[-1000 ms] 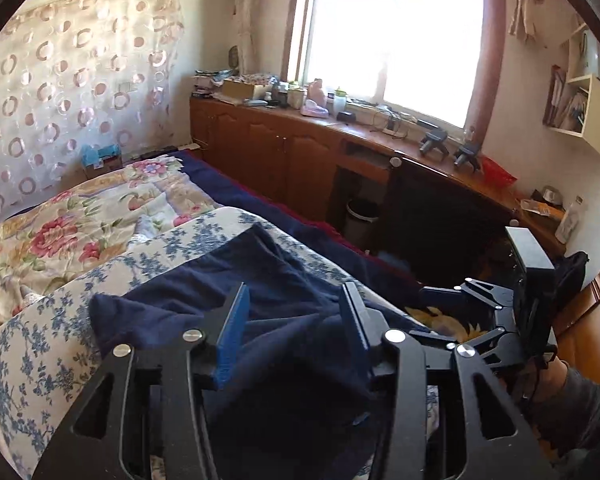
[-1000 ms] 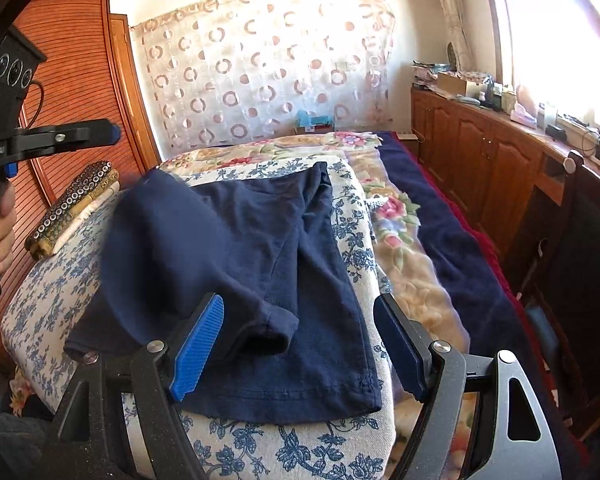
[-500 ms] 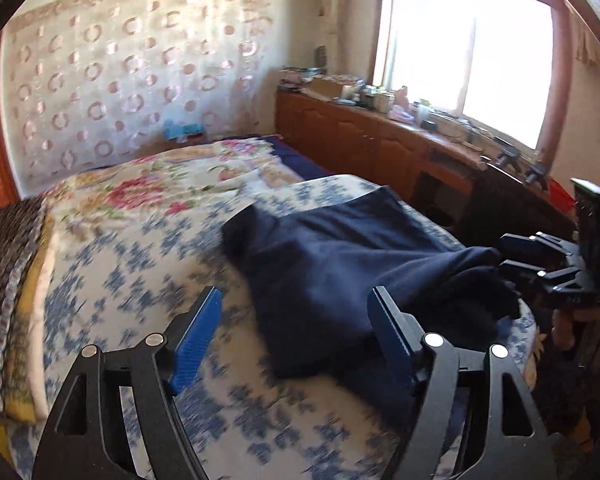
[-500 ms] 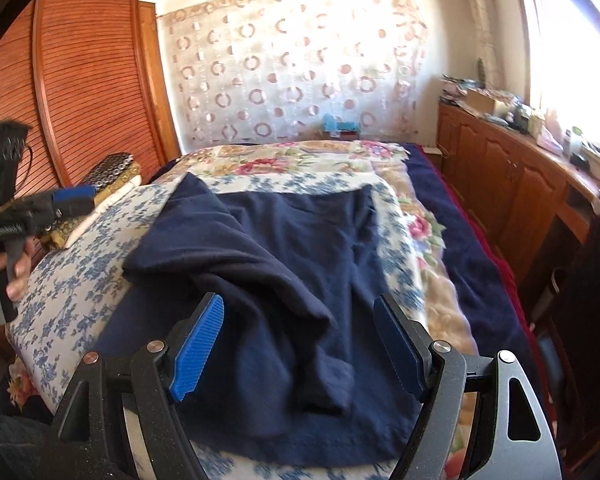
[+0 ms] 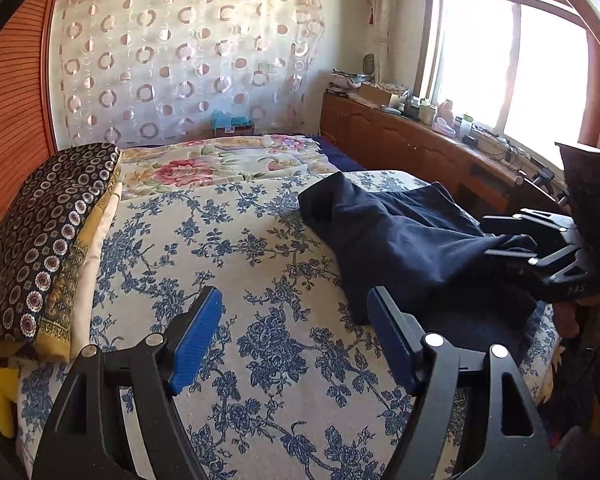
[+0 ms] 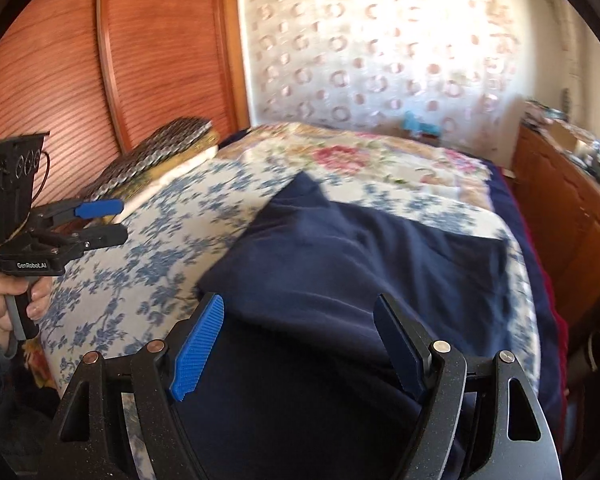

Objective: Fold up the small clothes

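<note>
Bedroom: a bed point(image 5: 260, 240) under a blue-floral cover, ribbed wooden panels beside it, a ring-patterned curtain point(image 5: 188, 60) behind, and a cluttered wooden counter point(image 5: 420, 140) below the window. A soft navy garment point(image 6: 360, 264), partly folded, lies rumpled on the cover toward the counter side. The left gripper point(image 6: 100, 220), marked "GenRobot.AI", and the right gripper point(image 6: 300, 340) both hold ribbed blue jaws apart, empty; the right hovers over the garment.

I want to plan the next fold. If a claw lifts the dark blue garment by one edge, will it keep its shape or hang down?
The dark blue garment will probably hang limp: it already lies in soft folds on the floral bedspread. It looks light, so one edge should lift easily.
</note>
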`<state>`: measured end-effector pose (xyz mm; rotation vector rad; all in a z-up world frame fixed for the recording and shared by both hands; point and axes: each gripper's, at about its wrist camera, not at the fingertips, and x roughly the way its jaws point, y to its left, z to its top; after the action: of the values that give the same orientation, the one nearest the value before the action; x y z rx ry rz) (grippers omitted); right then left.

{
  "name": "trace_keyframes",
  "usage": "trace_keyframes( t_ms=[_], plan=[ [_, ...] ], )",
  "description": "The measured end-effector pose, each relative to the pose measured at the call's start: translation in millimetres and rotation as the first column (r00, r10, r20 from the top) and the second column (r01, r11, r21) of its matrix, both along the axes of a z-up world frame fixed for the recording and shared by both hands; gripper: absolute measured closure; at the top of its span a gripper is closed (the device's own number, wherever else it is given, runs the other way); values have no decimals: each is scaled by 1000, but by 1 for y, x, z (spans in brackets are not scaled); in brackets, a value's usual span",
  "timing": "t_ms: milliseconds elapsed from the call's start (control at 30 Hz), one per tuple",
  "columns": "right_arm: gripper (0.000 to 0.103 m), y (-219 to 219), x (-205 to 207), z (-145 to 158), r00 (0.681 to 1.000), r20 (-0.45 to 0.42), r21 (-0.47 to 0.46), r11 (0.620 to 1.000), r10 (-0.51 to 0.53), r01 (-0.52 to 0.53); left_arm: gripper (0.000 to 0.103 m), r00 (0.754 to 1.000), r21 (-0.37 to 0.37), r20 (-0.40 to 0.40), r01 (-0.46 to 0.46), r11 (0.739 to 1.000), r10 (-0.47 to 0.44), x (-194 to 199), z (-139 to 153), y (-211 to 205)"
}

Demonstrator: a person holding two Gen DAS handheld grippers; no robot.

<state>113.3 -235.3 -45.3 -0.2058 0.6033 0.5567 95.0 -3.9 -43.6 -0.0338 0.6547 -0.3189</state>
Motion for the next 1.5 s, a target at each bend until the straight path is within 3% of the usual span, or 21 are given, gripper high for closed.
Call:
trace_keyframes(
  t_ms=[233,533,600,667,800,1100,1500],
  plan=[
    [24,53,28,-18,991,-71,-113,986,115,-122,27,1000,-47,-3,-15,999,15,-3,3,13],
    [24,91,59,-41,989,-91,-300,944,115,-137,27,1000,-45,8,-8,999,8,-8,5,15],
    [32,95,60,-43,992,-70,-336,934,108,-125,27,1000,-46,3,-8,999,8,-7,4,16],
    [51,93,63,-42,994,-50,-351,930,98,-109,27,1000,-46,-2,-7,999,7,-6,2,15],
    [90,75,70,-29,994,-61,-269,958,86,-100,27,1000,-55,-9,1,998,-1,-6,1,14],
    [90,17,78,11,1000,-2,-15,1000,0,0,27,1000,-57,-14,21,998,-22,-6,0,9],
    [93,-38,133,42,973,38,-40,972,-229,231,27,998,-42,-31,52,998,-53,-4,-5,-6]
  ],
)
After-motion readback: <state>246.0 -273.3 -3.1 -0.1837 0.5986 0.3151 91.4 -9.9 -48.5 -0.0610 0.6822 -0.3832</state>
